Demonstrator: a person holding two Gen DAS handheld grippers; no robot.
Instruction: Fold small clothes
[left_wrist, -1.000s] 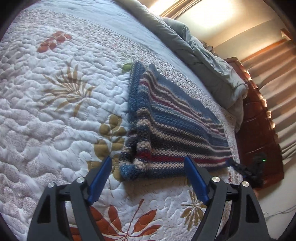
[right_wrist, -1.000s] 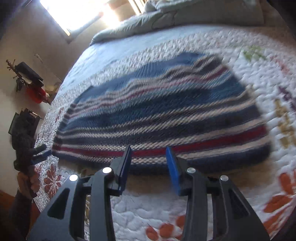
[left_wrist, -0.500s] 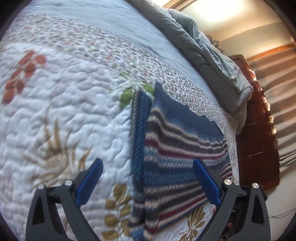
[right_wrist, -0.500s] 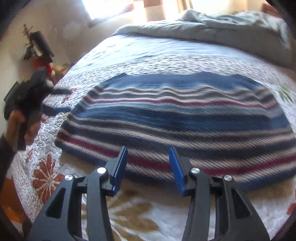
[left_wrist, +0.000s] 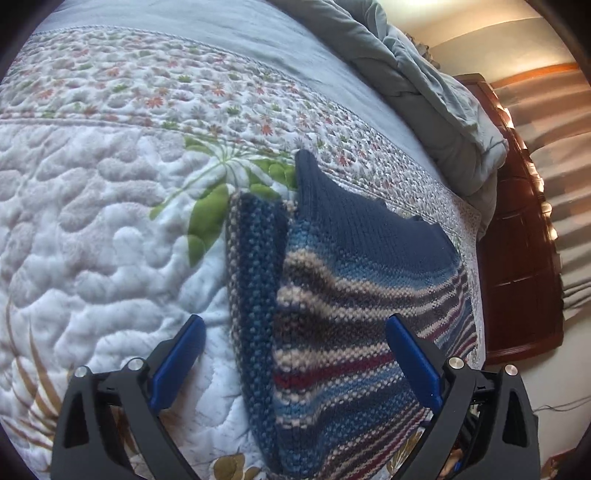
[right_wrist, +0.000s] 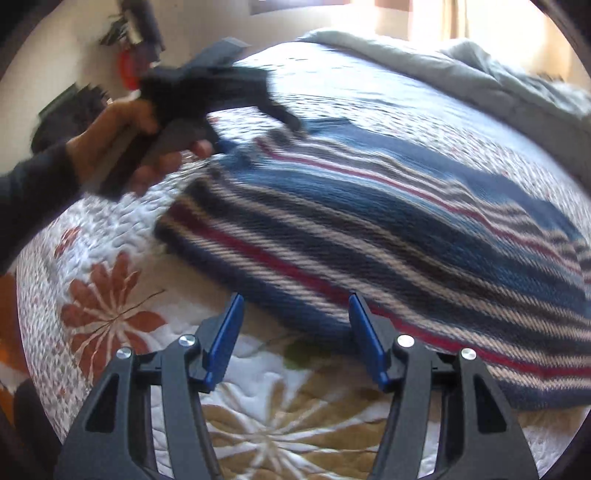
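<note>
The left gripper (left_wrist: 295, 354) is held with its jaws spread wide above the folded striped knit garment (left_wrist: 351, 302), nothing pinched between them. The right gripper (right_wrist: 295, 332) is seen opening at the garment's near edge, its blue pads clear of the wool. The garment is laid flat on the floral quilt (left_wrist: 92, 221); beyond it a grey duvet (left_wrist: 424, 85) is bunched.

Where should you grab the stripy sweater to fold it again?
Probably at its near edge. The stripy sweater lies flat on the quilt, so a hand-held gripper must come down at the hem and pinch the thick knit edge. The right hand-held gripper, jaws opening with nothing between them, hangs just before it.
</note>
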